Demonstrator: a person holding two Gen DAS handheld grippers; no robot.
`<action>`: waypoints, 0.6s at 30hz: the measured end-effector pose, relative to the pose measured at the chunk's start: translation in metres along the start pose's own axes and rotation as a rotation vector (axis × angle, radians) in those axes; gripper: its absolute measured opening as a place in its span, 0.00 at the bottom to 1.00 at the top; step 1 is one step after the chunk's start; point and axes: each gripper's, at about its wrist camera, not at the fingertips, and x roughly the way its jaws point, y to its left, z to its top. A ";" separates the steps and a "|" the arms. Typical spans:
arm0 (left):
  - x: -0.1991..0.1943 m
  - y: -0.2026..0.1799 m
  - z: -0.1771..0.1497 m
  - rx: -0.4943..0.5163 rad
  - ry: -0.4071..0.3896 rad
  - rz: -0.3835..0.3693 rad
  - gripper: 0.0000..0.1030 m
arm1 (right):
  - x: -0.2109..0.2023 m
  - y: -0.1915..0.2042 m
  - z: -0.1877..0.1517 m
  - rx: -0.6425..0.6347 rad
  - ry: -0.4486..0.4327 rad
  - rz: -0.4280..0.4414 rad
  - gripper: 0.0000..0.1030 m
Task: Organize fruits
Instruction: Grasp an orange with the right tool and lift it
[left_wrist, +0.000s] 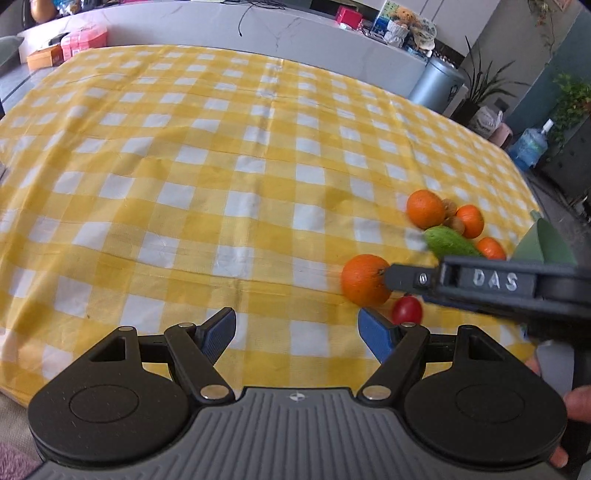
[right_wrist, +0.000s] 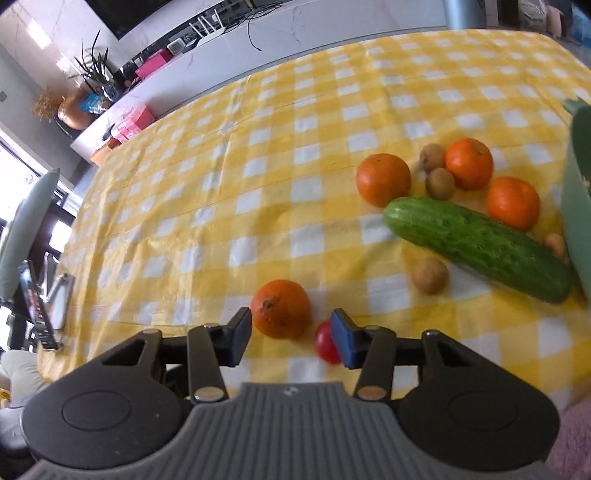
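Here we judge the step to be picking the nearest orange (right_wrist: 280, 308): our right gripper (right_wrist: 291, 334) comes in low, jaws apart, the orange just ahead between the tips and a small tomato (right_wrist: 325, 343) beside the right pad. Next we must straddle only the orange. Our left gripper (left_wrist: 297, 328) waits with jaws apart over bare cloth. Farther, right of frame, lie the cucumber (right_wrist: 476, 247), more oranges (right_wrist: 384, 179) and a green bin (right_wrist: 576, 206); upper left stays roomy.
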 end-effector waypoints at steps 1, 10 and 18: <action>0.003 0.001 0.000 -0.001 0.009 0.000 0.86 | 0.001 0.000 0.003 -0.010 -0.001 -0.012 0.45; 0.017 0.002 -0.004 0.012 0.056 0.019 0.86 | 0.026 0.015 0.009 -0.078 0.025 -0.019 0.46; 0.020 0.008 -0.003 -0.015 0.072 0.040 0.86 | 0.048 0.034 0.005 -0.149 0.060 -0.014 0.41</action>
